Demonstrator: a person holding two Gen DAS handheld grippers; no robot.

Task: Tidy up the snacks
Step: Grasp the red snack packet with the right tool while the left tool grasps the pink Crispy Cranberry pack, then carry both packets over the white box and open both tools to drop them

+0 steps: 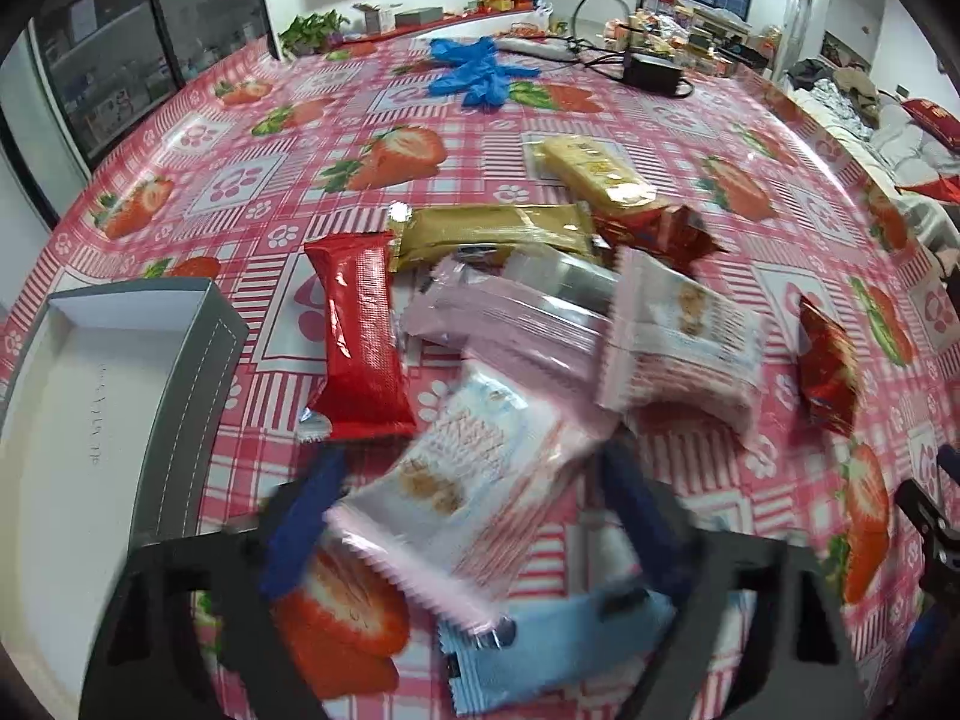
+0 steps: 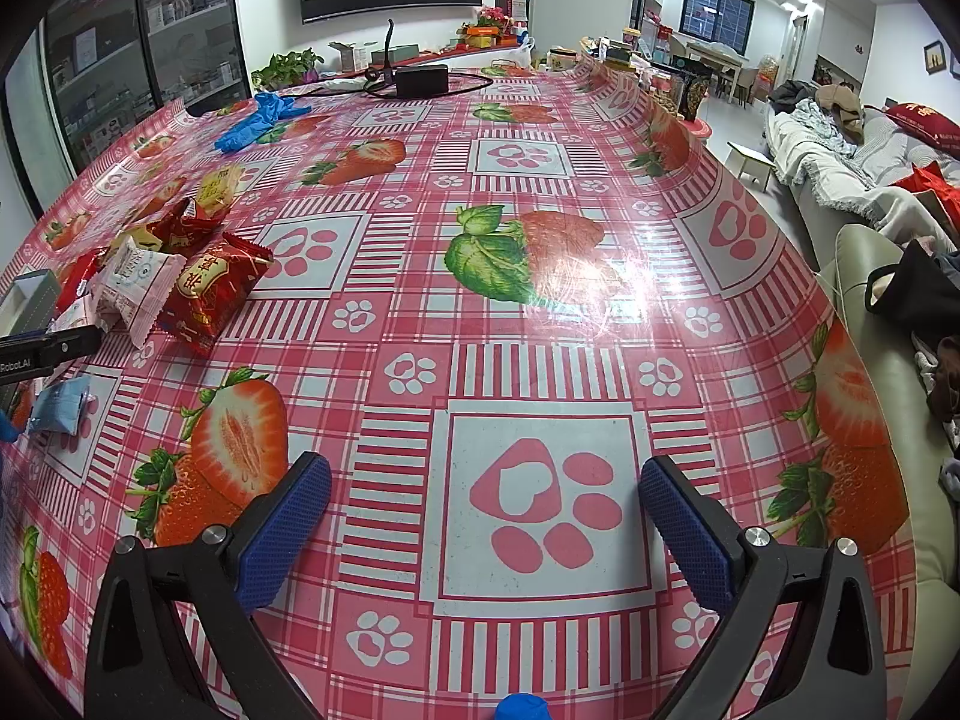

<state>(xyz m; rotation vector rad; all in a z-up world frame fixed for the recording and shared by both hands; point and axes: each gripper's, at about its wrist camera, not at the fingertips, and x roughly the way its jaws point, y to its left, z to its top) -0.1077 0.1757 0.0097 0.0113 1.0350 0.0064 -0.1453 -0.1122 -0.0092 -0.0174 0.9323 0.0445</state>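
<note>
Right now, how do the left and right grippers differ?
1. The left gripper has a pink-edged snack packet between its fingers; the right gripper has nothing.
2. Left sits at the snack pile beside the grey box; right is over bare tablecloth.
Shared: black frames, blue pads, spread wide.
</note>
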